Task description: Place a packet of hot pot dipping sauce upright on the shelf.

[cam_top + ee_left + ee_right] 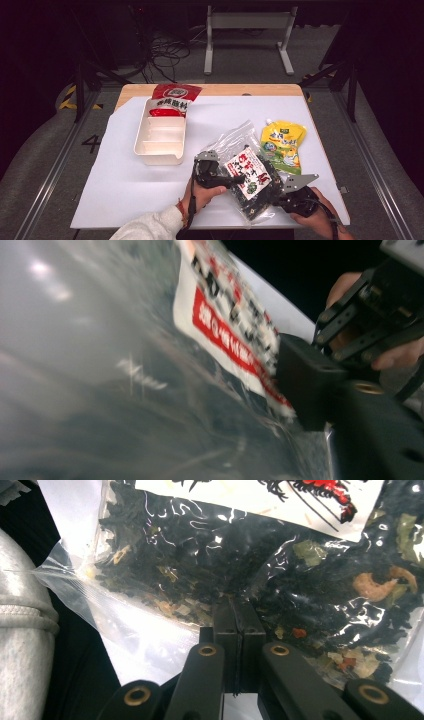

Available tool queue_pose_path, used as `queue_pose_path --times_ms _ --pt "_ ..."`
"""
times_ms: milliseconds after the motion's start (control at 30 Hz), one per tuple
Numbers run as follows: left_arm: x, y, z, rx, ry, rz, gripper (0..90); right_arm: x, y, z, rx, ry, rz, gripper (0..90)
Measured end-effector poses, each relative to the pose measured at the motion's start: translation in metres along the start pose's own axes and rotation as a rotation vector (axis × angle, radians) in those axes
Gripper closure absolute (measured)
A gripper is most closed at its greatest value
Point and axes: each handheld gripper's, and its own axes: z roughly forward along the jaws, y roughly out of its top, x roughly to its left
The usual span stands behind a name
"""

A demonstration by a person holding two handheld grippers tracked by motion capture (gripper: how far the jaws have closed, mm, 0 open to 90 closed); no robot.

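Nearest the cam: right gripper [239, 611], jaws pressed tight together on the lower edge of the clear bag [250, 180] of dark dried bits w/ red-and-white label, front-right on the white sheet [125, 190]. Left gripper [231, 180] lying across the bag's left side, pointing right; jaws roughly halfway, can't tell if gripping. Just beside the bag, to its right: yellow pouch [283, 145]. Further left: white divided tray [160, 137], red packet [174, 97] resting on its far end. Grey sleeve [150, 226] at bottom edge.
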Motion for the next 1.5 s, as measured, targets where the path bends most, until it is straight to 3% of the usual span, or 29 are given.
queue_pose_path --times_ms 167,233,300,400,467,600,733,800,900,933,1200,1500 --pt "-0.005 0.004 -0.005 -0.023 -0.018 0.04 64.0 0.001 -0.001 0.0 -0.011 -0.006 -0.002 90.0" --pt "-0.013 0.01 -0.013 -0.042 -0.019 0.095 68.0 0.006 -0.001 -0.001 -0.024 -0.004 -0.021 84.6" --pt "-0.015 0.012 -0.017 -0.056 -0.02 0.106 69.7 0.008 0.0 0.0 -0.027 -0.005 -0.028 84.4" --pt "-0.022 0.019 -0.03 -0.09 -0.04 0.135 76.5 0.014 0.005 -0.001 -0.075 0.008 -0.036 79.1" --pt "-0.027 0.024 -0.038 -0.105 -0.024 0.178 78.7 0.017 0.007 -0.003 -0.109 0.022 -0.048 77.9" --pt "-0.035 0.031 -0.054 -0.113 0.02 0.267 79.3 0.016 0.007 -0.006 -0.149 0.007 -0.046 73.2" --pt "-0.039 0.035 -0.063 -0.112 0.046 0.316 79.4 0.012 0.004 -0.006 -0.16 -0.023 -0.032 68.6" --pt "-0.043 0.039 -0.07 -0.113 0.069 0.361 79.4 0.008 0.002 -0.008 -0.178 -0.071 -0.015 65.8" --pt "-0.044 0.041 -0.075 -0.111 0.074 0.384 79.5 0.003 0.0 -0.01 -0.213 -0.103 0.02 58.9" --pt "-0.043 0.044 -0.08 -0.113 0.082 0.414 79.5 0.001 -0.001 -0.011 -0.221 -0.12 0.03 57.2" --pt "-0.042 0.053 -0.104 -0.151 0.132 0.45 79.6 -0.009 -0.006 -0.019 -0.296 -0.185 0.101 49.1" --pt "-0.039 0.061 -0.128 -0.197 0.184 0.47 79.6 -0.013 -0.009 -0.02 -0.296 -0.21 0.122 46.9"
